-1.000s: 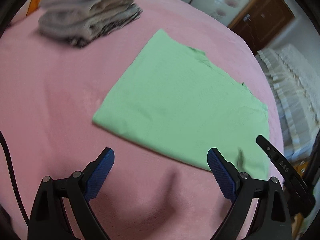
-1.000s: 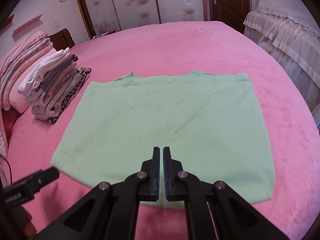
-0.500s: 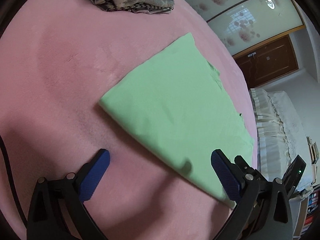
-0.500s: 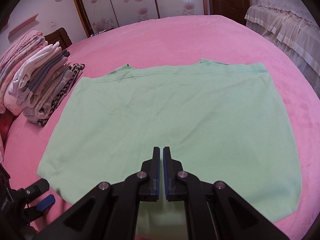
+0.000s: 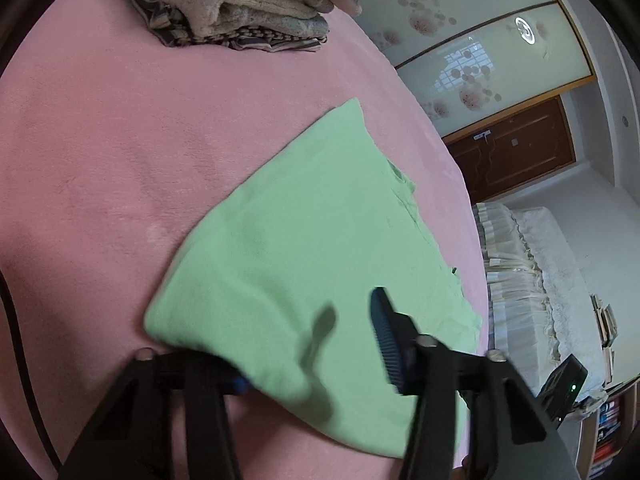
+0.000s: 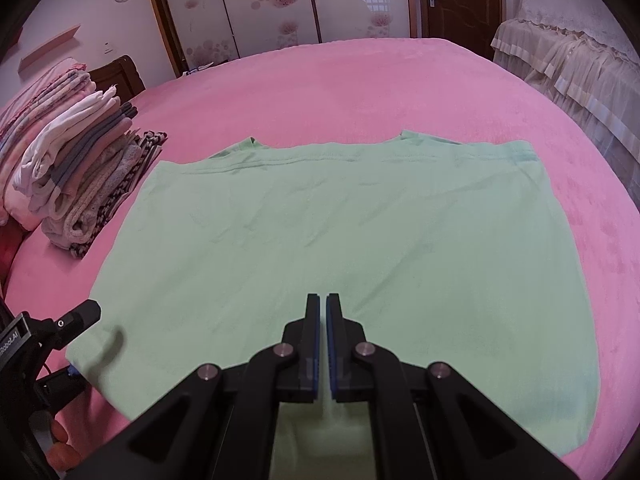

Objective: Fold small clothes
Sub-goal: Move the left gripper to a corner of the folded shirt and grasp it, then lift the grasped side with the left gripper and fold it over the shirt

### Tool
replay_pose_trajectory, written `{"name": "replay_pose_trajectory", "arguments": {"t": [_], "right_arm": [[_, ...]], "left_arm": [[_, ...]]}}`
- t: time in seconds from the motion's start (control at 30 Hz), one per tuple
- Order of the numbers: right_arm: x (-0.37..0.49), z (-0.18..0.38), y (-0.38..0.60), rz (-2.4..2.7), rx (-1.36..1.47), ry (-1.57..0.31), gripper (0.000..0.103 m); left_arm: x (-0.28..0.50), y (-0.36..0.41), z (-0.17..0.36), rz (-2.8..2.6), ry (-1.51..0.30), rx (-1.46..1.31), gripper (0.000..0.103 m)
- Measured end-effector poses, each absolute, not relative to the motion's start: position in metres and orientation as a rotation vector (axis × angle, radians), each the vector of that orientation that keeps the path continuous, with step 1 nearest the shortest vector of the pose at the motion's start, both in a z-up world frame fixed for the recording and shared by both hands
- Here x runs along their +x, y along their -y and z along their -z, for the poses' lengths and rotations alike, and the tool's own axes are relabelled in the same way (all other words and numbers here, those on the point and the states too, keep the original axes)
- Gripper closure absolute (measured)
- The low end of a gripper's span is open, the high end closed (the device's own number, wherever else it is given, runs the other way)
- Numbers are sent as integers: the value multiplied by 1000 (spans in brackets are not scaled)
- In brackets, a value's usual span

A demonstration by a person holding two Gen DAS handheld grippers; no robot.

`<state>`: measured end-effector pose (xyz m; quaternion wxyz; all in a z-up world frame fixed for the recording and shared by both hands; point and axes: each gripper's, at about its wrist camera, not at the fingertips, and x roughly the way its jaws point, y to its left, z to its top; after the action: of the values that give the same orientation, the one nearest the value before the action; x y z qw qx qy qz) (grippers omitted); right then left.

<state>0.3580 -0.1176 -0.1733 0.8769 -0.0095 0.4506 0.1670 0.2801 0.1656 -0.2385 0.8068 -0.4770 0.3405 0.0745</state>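
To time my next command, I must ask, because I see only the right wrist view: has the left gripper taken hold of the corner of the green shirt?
Observer: No. The left gripper has just been closing with the corner of the green shirt between its jaws, but a gap remains.
Operator: Where are its two fingers?
Observer: One finger lies under the corner, mostly hidden by the cloth. The other stands above the cloth and does not touch it.
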Motion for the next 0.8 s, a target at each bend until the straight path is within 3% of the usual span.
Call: {"name": "replay_pose_trajectory", "arguments": {"t": [0.07,0.8], "right_arm": [[365,173,117,-349,-15,-950,100],[418,195,94,-447,-35,-1075,100]], "left_arm": [[283,-164,235,-168,-752,-974,96],[304,-107,140,-224,-652,-499,96]]}}
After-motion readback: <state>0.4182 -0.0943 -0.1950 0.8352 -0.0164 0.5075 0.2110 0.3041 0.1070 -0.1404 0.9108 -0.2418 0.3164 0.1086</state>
